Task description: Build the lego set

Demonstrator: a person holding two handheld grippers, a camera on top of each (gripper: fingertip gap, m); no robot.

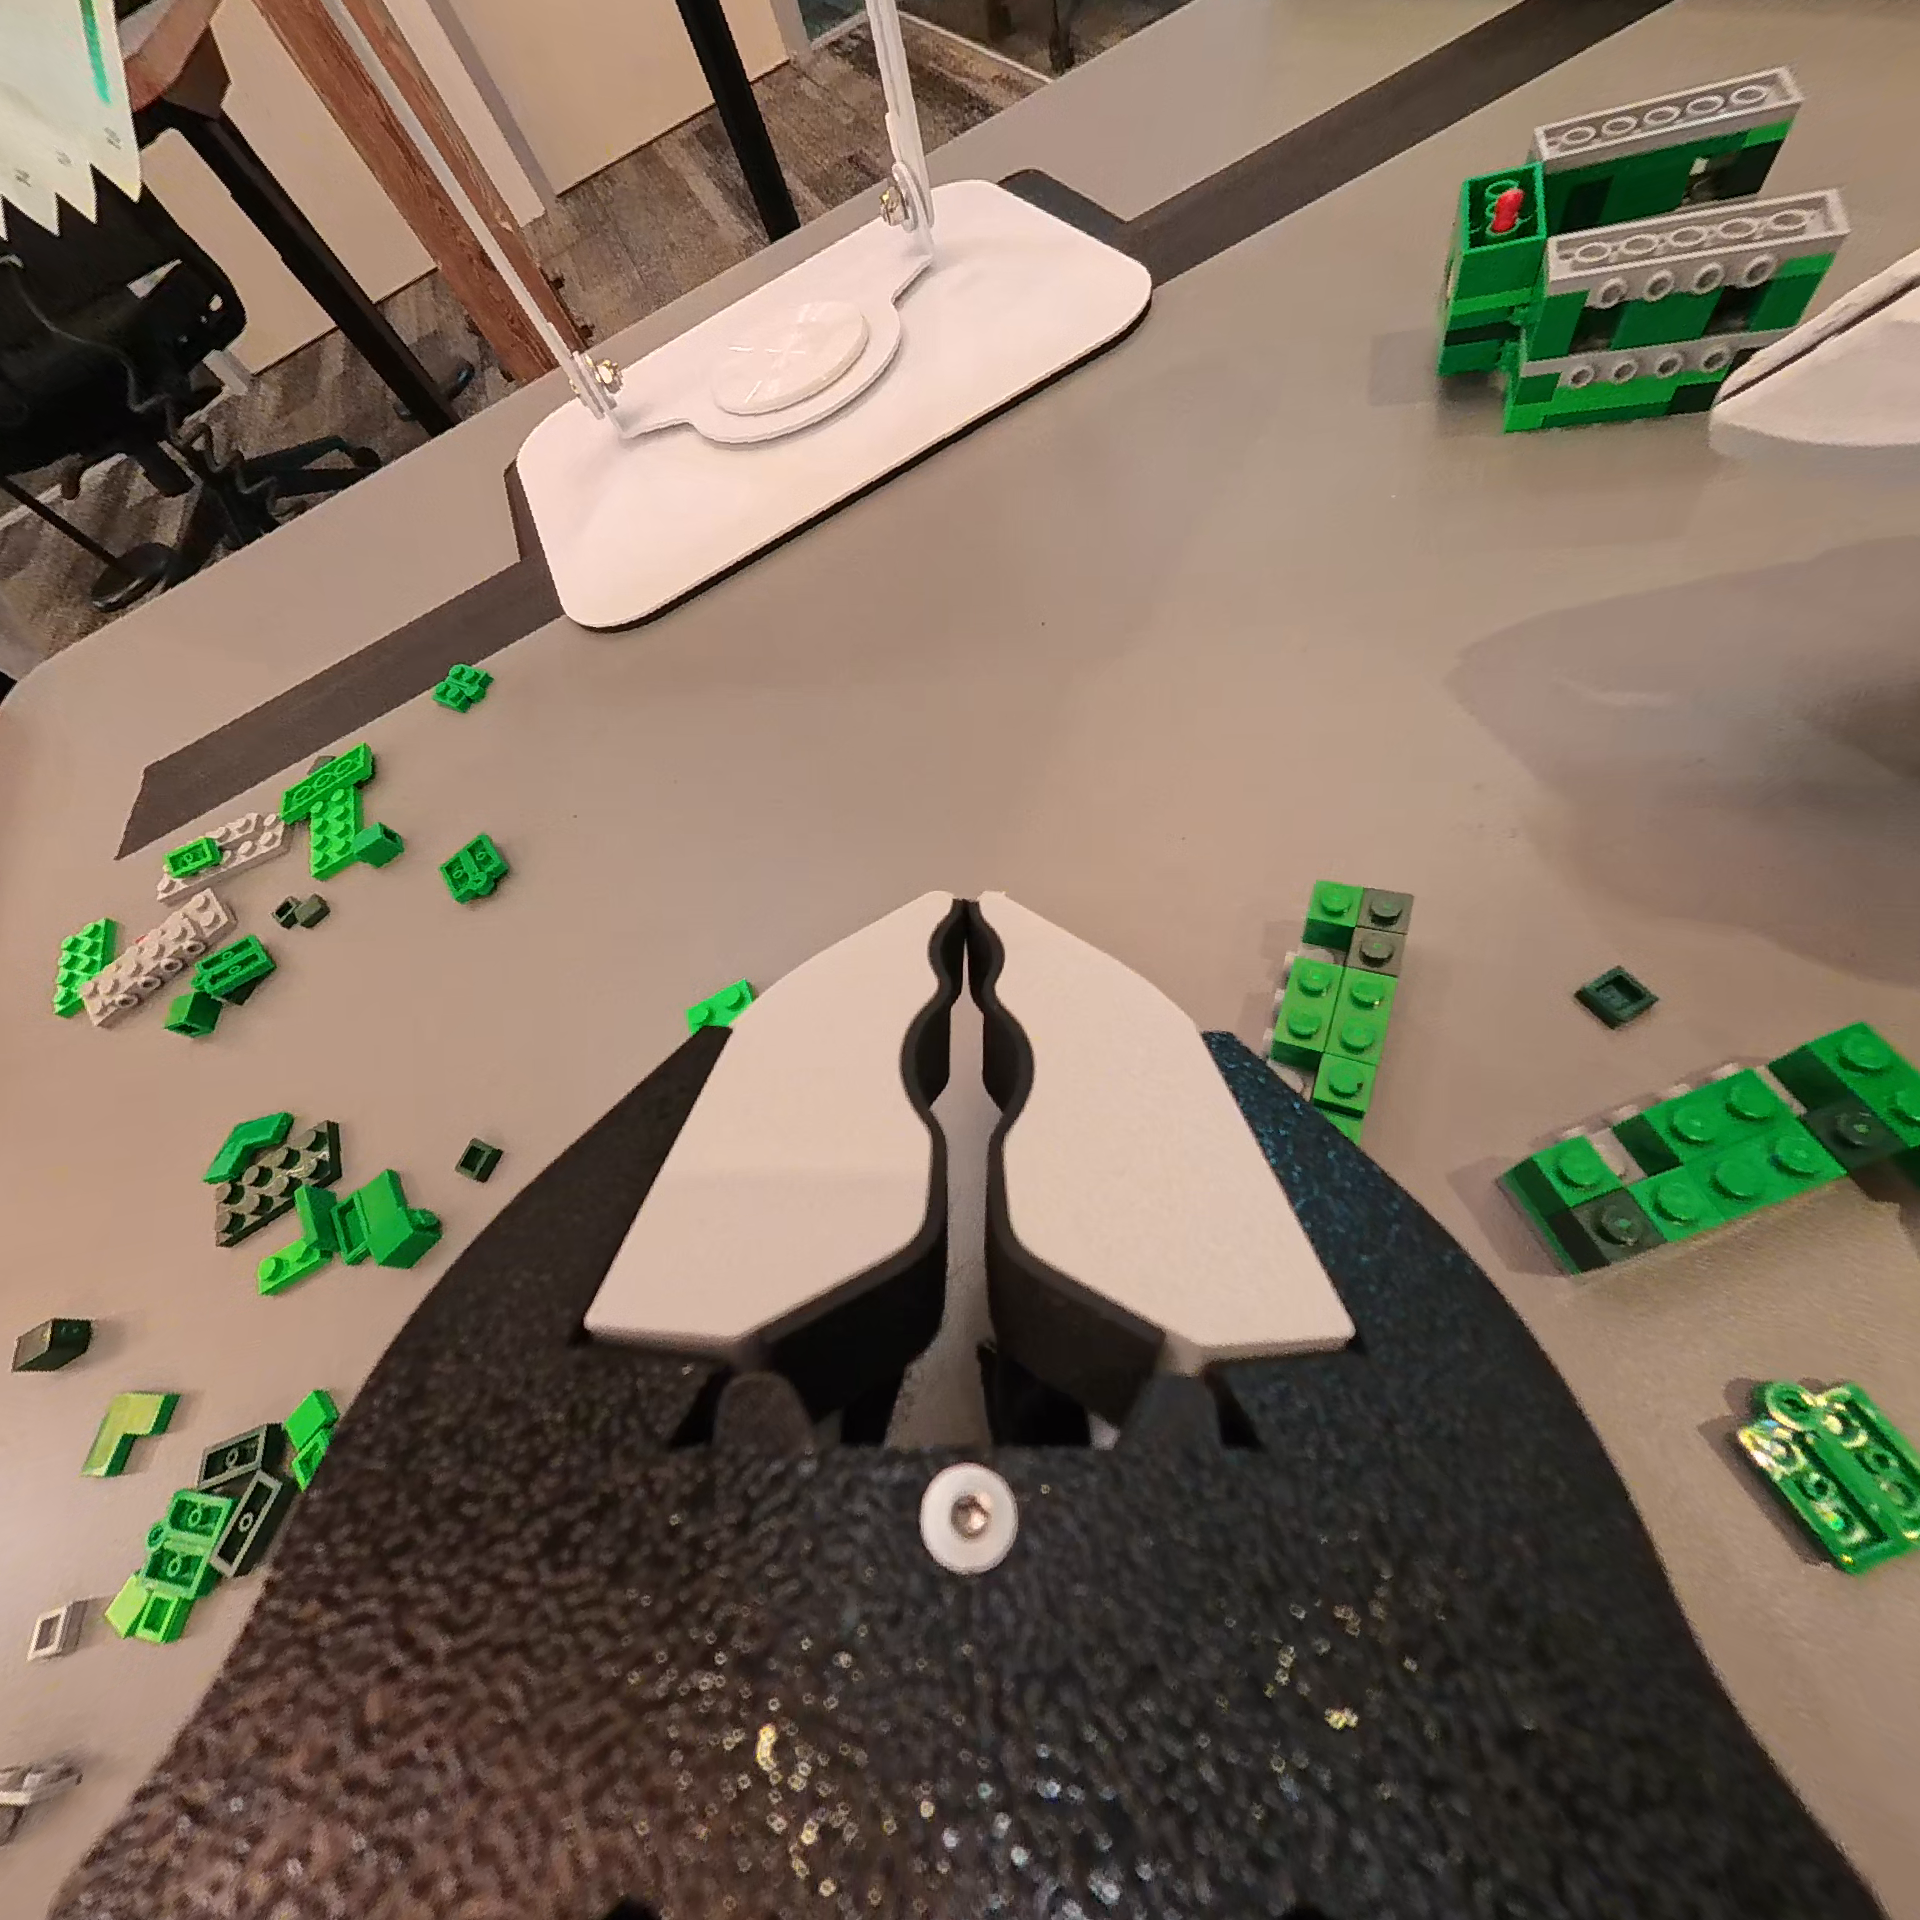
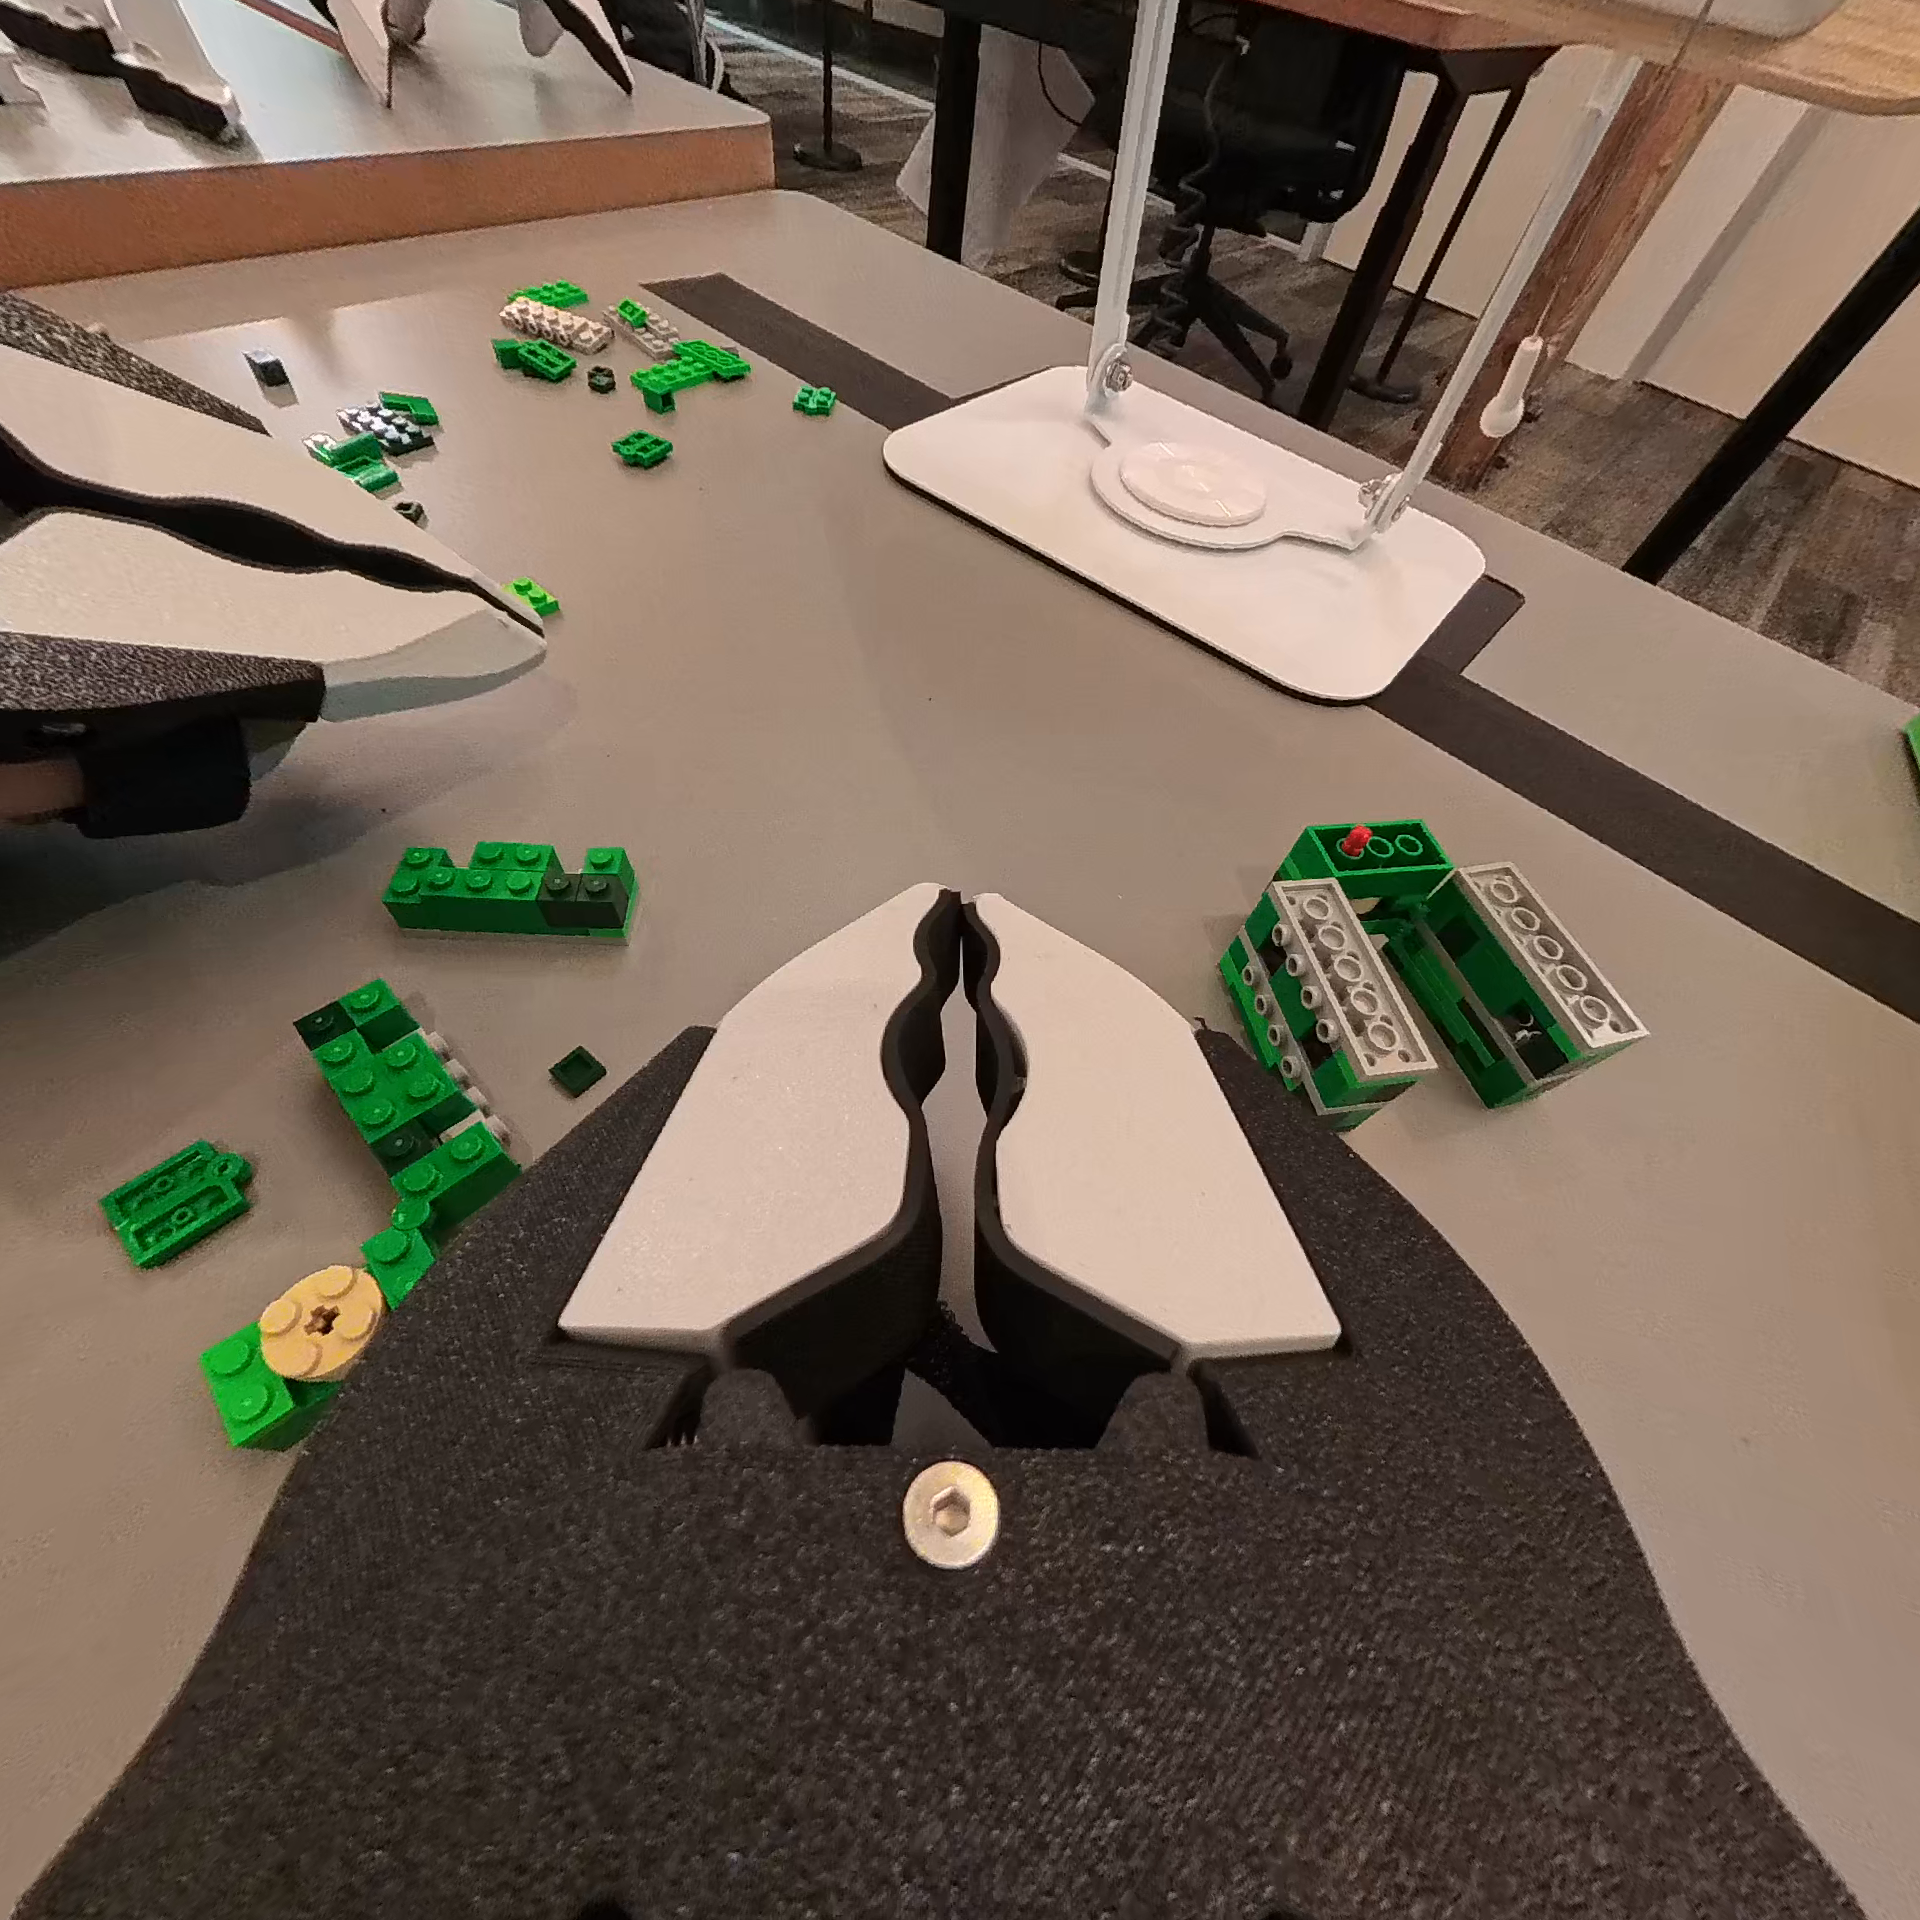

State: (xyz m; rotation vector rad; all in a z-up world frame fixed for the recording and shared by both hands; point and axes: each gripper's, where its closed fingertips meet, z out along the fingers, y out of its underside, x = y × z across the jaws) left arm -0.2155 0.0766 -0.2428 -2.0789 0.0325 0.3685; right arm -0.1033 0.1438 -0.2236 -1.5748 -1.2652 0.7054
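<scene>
My left gripper [image 1: 966,902] is shut and empty, held low over the grey table [image 1: 1039,727]. A small bright green brick [image 1: 722,1006] lies just left of its fingers; the right wrist view shows this brick [image 2: 532,595] by the left gripper's tip [image 2: 514,615]. My right gripper [image 2: 961,902] is shut and empty. The large green and grey build [image 2: 1423,977] lies to its right and also shows in the left wrist view [image 1: 1642,260]. A stepped green assembly [image 2: 509,888] and a longer green assembly [image 2: 400,1091] lie to its left.
Several loose green, dark green and grey pieces [image 1: 260,852] are scattered at the table's left. A dark green tile [image 2: 577,1070], a green hinge plate [image 2: 177,1200] and a tan round plate on a green brick [image 2: 317,1320] lie near. A white lamp base [image 2: 1184,520] stands at the back. The grippers' ends are close to 15 centimetres from one another. The dark green tile [image 2: 577,1070] is about 9 centimetres from my right fingertips. Seen from the left wrist view [image 1: 1609,1001] as well.
</scene>
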